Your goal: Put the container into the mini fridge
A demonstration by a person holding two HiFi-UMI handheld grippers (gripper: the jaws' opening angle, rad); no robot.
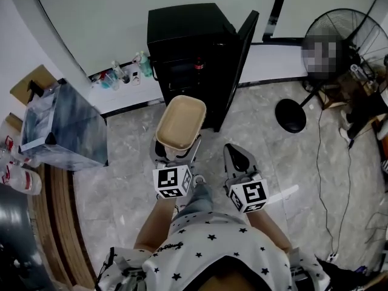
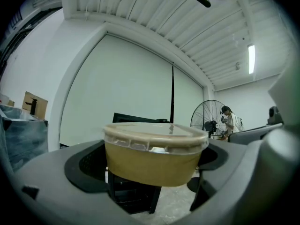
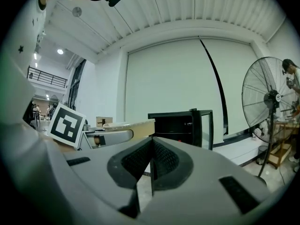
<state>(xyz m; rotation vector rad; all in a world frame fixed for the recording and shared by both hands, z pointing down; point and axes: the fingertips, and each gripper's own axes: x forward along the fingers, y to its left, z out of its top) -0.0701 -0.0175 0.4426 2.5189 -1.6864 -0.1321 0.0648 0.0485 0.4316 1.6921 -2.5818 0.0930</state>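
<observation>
Item one: my left gripper [image 1: 176, 147], jaws spread wide and clamped on either side of the container [image 1: 180, 121], a tan tub under a clear lid, carried level. Item two: that container, held above the floor [image 1: 139, 162], in front of the mini fridge [image 1: 188, 41] and outside it. Item three: the mini fridge, black, standing against the wall, its door [image 1: 240, 65] swung open to the right. Item four: my right gripper [image 3: 151, 165], jaws pressed together with nothing between them, held beside the left one. Item five: a standing fan [image 1: 354, 38] off to the right. Item six: a blue-grey box [image 1: 63, 129] at the left.
</observation>
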